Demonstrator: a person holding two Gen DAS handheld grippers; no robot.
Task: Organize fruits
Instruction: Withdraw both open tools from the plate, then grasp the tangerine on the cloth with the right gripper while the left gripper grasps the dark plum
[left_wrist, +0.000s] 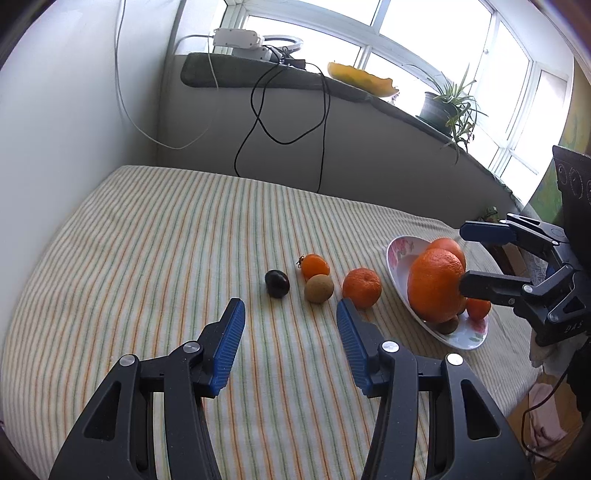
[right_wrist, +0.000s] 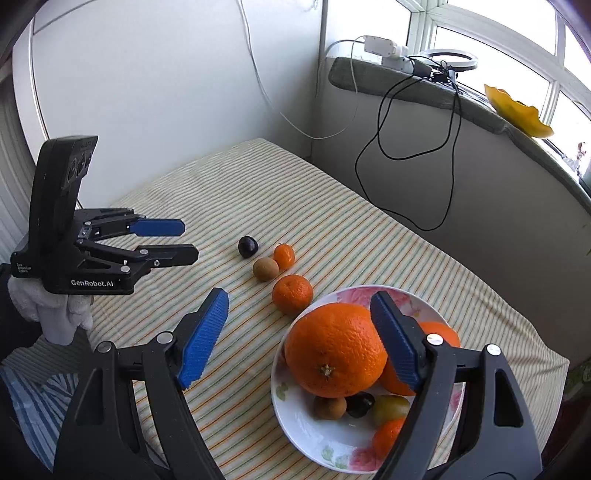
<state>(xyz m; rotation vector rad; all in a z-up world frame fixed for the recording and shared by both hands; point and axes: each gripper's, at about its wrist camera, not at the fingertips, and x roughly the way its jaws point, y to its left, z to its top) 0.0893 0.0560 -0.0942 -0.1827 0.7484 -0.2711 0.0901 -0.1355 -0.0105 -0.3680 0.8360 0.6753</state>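
The left gripper (left_wrist: 290, 312) stood with its jaws moderately apart and nothing between them, hovering over the striped cloth-covered tabletop (left_wrist: 147, 240) just short of the loose fruit. The right gripper (right_wrist: 299, 306) had its jaws spread wide; the big round orange (right_wrist: 334, 350) showed between its blue ribbed pads (right_wrist: 397, 347), but neither pad pressed on it, and it held nothing.

Four pieces of fruit lay loose on the tabletop, close together in a small cluster: one dark purple plum (left_wrist: 277, 283), one small orange tangerine with a stem (left_wrist: 315, 266), one brown round kiwi-like fruit (left_wrist: 318, 288) touching that tangerine, and one larger orange mandarin (left_wrist: 362, 288) just beside the plate's rim.

One white plate with a pink flower pattern (right_wrist: 303, 424) sat on the tabletop to the right of the cluster. It held the big orange on top, a second orange (right_wrist: 441, 332) partly hidden behind the right pad, one brown round fruit (right_wrist: 330, 407), one dark plum (right_wrist: 360, 404), one yellow-green round fruit (right_wrist: 389, 410), and one small tangerine (right_wrist: 388, 437) at the near edge.
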